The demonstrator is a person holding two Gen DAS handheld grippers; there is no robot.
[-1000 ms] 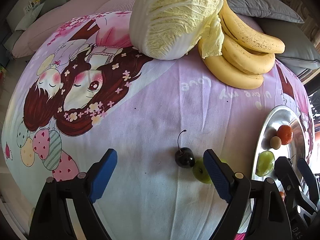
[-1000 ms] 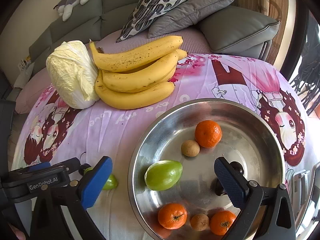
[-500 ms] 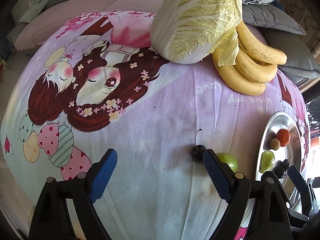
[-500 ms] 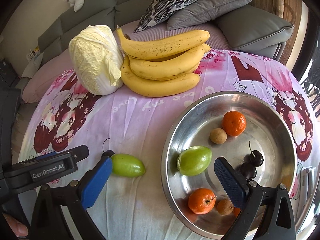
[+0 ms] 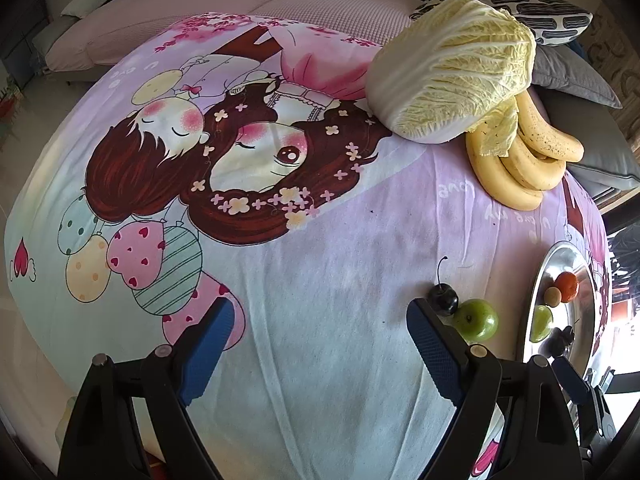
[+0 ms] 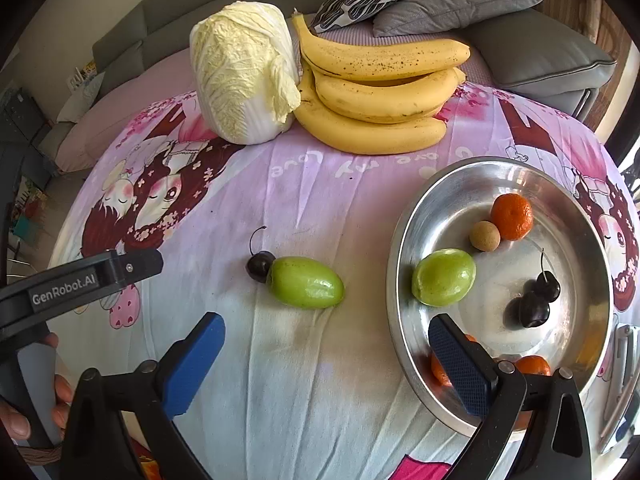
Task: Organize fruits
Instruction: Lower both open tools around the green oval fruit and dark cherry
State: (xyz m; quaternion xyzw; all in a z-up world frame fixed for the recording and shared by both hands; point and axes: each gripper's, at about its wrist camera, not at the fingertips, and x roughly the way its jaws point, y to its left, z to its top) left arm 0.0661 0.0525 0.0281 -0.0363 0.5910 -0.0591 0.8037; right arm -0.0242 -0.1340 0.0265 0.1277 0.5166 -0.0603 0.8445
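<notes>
Both grippers empty, jaws apart.
Left gripper (image 5: pixel 320 344) and right gripper (image 6: pixel 324 360) hover low in frame — green fruit (image 6: pixel 306 282) touches cherry (image 6: pixel 260 266) mid-frame on the cloth, left of the metal bowl (image 6: pixel 404 240).

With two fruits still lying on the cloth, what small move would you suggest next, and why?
Probably bring the open right gripper down over the green fruit, which lies loose on the cloth touching the dark cherry, outside the metal bowl. Both grippers are empty, and this fruit lies nearly ahead of its fingers.
</notes>
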